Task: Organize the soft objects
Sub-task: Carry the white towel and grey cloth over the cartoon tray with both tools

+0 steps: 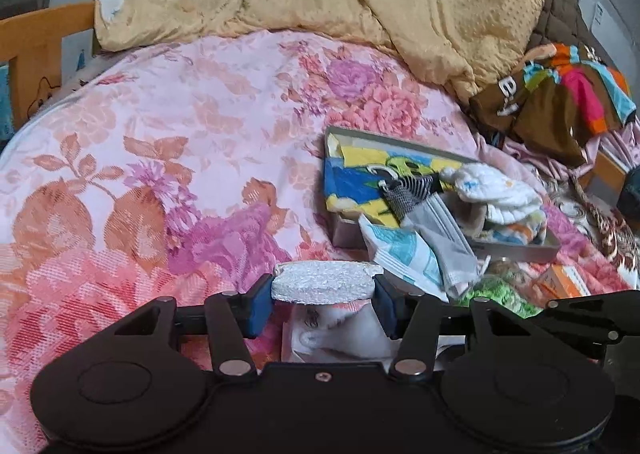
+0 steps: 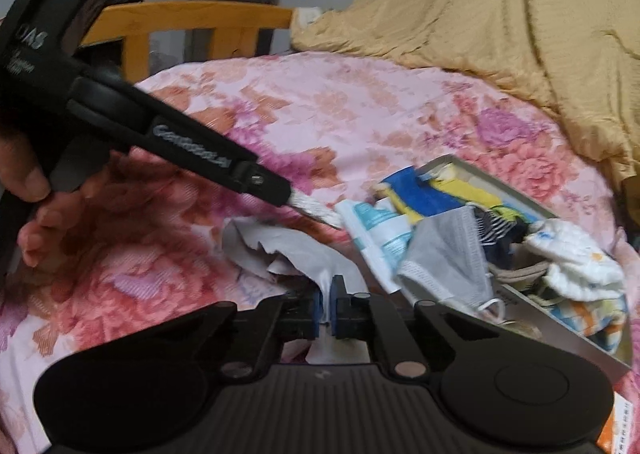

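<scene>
Right wrist: tongs [image 2: 329,304] pinch gray cloth [image 2: 296,254] beside box [image 2: 560,338].

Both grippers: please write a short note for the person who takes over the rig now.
Left gripper: shut on a white folded cloth, held above the floral bedspread.
Right gripper: its jaws are shut on a thin grey cloth lying on the bedspread.
Shallow box: already holds a white knitted cap, striped socks and colourful fabrics; a grey face mask hangs over its near edge.
Left: put both held cloths away.
</scene>
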{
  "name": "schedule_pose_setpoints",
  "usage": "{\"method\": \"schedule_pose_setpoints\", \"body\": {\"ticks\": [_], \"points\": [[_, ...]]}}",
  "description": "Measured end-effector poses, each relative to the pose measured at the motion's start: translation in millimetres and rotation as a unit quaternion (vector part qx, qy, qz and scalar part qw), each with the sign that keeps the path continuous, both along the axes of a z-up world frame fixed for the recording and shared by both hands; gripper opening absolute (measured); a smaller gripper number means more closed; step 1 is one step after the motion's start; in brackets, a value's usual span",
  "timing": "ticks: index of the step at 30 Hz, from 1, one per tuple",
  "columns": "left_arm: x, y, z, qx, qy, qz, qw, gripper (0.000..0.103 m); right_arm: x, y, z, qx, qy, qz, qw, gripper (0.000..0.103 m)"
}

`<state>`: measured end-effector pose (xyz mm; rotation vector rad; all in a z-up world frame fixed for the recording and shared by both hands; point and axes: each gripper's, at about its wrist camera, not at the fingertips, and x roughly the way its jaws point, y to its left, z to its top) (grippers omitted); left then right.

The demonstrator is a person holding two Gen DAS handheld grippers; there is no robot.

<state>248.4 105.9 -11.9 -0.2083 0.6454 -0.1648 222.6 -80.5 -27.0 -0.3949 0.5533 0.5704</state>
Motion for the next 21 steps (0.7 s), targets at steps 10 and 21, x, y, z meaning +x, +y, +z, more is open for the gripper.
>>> {"method": "schedule_pose_setpoints", "body": {"ticks": [10, 21], "points": [[-7, 7, 11, -0.017, -0.037, 0.028, 0.9988, 0.054, -3, -21, 30, 0.069, -0.043, -0.021, 0.996, 0.005], [-7, 2, 24, -0.037, -0.088, 0.022, 0.9952, 0.054, 16, -40, 64, 0.125, -0.078, -0.045, 0.988, 0.005]]}}
